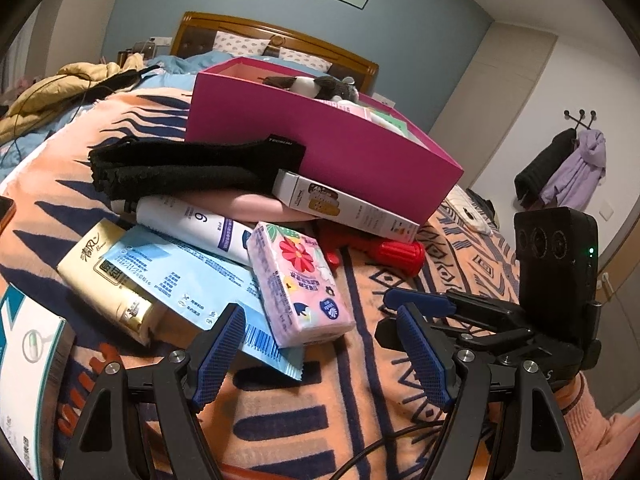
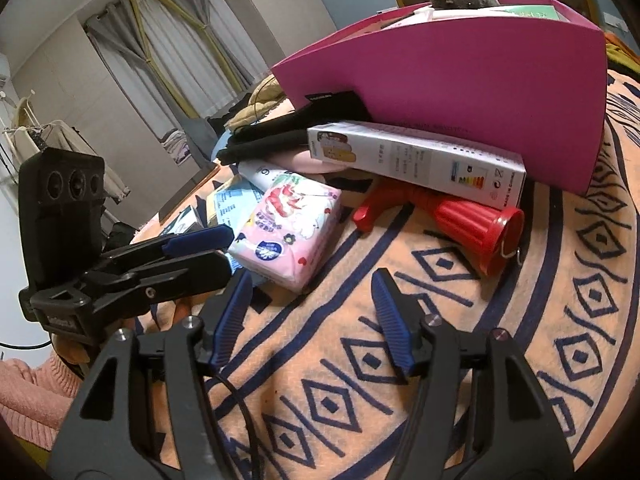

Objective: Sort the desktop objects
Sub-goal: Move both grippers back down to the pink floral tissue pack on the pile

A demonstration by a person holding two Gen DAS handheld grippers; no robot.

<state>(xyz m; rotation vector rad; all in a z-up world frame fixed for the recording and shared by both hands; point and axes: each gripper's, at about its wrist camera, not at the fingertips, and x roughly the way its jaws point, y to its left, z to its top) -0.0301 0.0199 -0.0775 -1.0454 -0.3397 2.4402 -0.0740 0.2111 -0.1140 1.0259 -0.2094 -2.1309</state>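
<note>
A magenta box (image 1: 320,148) (image 2: 480,80) stands on the patterned blanket, with a grey plush toy (image 1: 320,86) and packets inside. In front of it lies a pile: black socks (image 1: 180,166), a white carton (image 1: 348,204) (image 2: 420,158), a white tube (image 1: 192,224), a pink tissue pack (image 1: 302,280) (image 2: 288,228), a red plastic piece (image 1: 384,252) (image 2: 460,220), a blue packet (image 1: 192,276) and a yellow tissue pack (image 1: 108,280). My left gripper (image 1: 320,316) is open, just short of the pink pack. My right gripper (image 2: 312,284) is open and empty beside that pack.
A white and teal box (image 1: 28,360) lies at the left edge. The bed's wooden headboard (image 1: 280,36) and bedding lie behind the box. Coats hang on a wall rack (image 1: 568,164). The blanket (image 2: 400,360) under the grippers is bare.
</note>
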